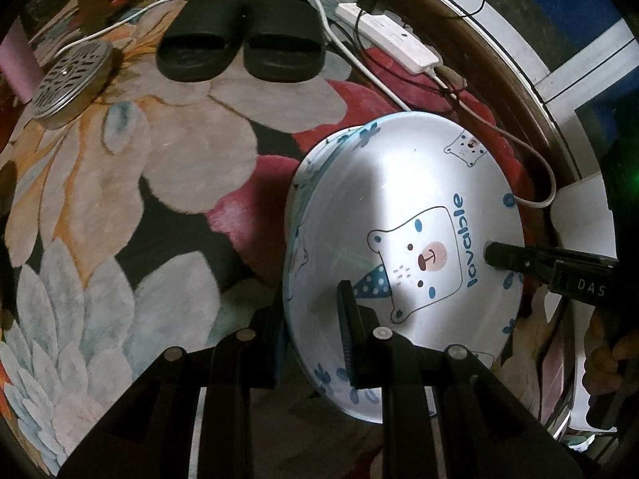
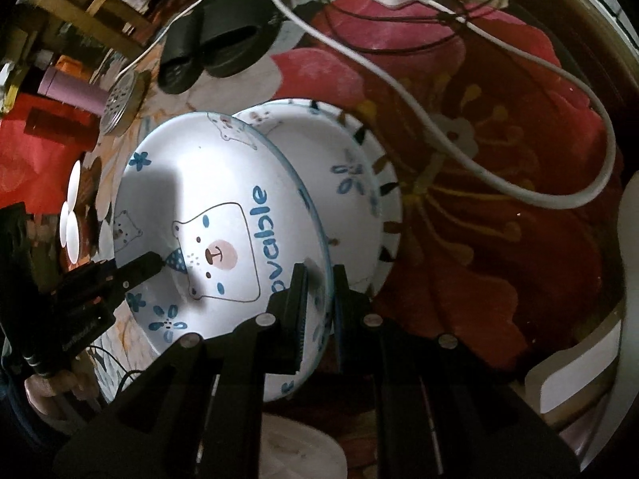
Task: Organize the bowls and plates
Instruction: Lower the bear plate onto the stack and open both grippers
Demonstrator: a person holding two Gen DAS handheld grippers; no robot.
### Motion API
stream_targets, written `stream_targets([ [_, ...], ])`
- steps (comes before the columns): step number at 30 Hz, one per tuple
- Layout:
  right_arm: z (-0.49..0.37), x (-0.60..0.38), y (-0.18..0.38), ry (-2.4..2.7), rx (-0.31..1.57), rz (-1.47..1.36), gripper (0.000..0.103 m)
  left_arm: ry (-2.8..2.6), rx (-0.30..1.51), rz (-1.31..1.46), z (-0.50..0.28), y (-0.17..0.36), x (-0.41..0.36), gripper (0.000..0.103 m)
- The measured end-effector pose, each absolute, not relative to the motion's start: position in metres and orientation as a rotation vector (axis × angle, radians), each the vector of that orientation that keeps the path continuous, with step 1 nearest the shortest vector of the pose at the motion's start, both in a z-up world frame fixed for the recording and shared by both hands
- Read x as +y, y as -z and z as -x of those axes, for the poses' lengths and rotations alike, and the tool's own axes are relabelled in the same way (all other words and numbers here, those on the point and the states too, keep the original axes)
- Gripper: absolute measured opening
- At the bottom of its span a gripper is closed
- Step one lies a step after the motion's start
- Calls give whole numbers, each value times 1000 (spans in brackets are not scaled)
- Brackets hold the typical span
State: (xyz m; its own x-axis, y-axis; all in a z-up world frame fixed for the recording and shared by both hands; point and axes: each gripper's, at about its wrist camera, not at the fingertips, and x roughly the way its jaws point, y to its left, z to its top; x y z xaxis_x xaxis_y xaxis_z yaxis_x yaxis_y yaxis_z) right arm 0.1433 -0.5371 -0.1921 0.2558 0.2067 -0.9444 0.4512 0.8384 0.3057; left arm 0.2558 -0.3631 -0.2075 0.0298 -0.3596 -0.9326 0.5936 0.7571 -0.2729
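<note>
Both tools pinch the bear plate's rim – left tool (image 1: 315, 327), right tool (image 2: 319, 303) – holding the plate (image 1: 403, 239) above the floral rug (image 1: 139, 199), over stacked bowls (image 2: 359, 167).

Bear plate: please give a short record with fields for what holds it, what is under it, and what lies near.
plate: bear plate, printed "lovable"
left grip: left gripper, fingers clamped on the near rim
right grip: right gripper, clamped on the opposite rim
beneath: white bowl
surface: floral rug
nearby: black slippers, power strip, metal strainer
</note>
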Motion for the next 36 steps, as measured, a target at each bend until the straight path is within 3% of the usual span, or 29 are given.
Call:
stream_targets([
  [16,-149,-555,212,230,1320,-637,12,677,1404,-273,-265,226,-392,25],
  [19,-148,-559,214,242,1305,-652,12,702,1405,-271,-262,224,-396,43],
  [21,-147,-562,214,250,1291,-667,12,721,1398,-252,-262,221,-397,67],
  [23,-147,-563,214,251,1287,-674,13,730,1365,-241,-260,212,-396,84],
  [26,-144,-562,211,261,1272,-683,15,723,1334,-232,-260,202,-393,99],
  [30,-144,-558,209,275,1272,-680,20,686,1319,-212,-262,194,-380,101],
  [35,-150,-547,205,255,1263,-680,55,623,1327,-180,-266,194,-363,102],
  [36,-151,-545,204,257,1262,-680,58,613,1328,-175,-267,195,-359,102],
])
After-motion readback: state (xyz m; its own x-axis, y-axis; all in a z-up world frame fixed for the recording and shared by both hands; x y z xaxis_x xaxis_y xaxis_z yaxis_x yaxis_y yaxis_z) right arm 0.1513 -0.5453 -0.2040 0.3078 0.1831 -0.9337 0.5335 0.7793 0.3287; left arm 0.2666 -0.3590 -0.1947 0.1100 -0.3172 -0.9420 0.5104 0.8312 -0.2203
